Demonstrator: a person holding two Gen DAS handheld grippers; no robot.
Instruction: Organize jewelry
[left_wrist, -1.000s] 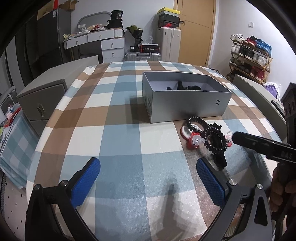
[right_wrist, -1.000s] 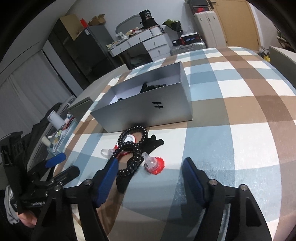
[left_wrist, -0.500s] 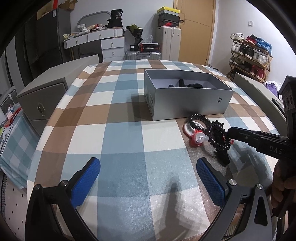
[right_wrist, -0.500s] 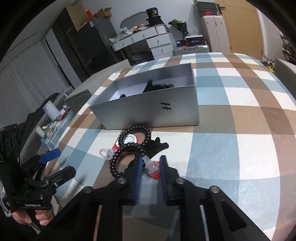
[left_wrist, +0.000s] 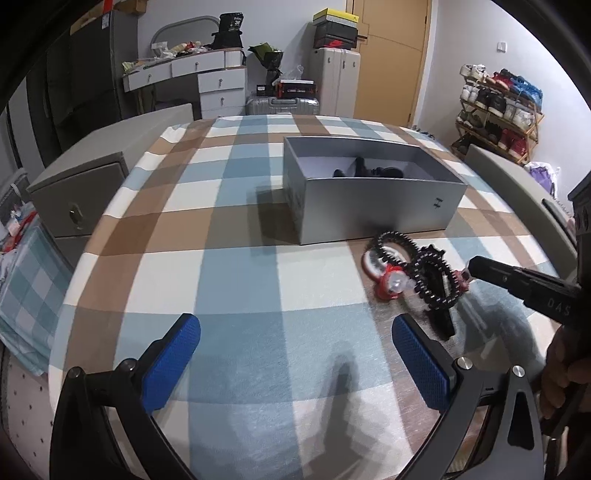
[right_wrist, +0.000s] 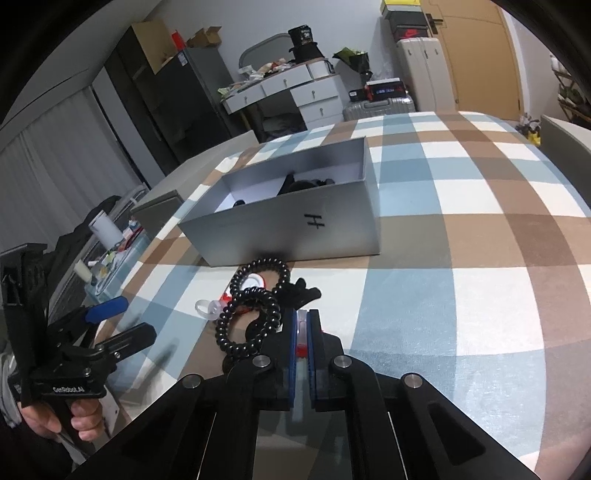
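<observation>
Matt grey card box (left_wrist: 373, 206), glossy black beads (right_wrist: 255, 295), woven checked tablecloth (left_wrist: 221, 280).

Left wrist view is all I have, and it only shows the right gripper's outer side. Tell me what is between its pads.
Observer: The right gripper is shut on a small clear-and-red piece, pinched between the blue pads.
Operator: Check the black coil. Confirm it isn't caught too.
Observer: The black coil bracelet lies on the cloth beside the left-hand finger, outside the pads. Whether it touches the finger, I cannot tell.
</observation>
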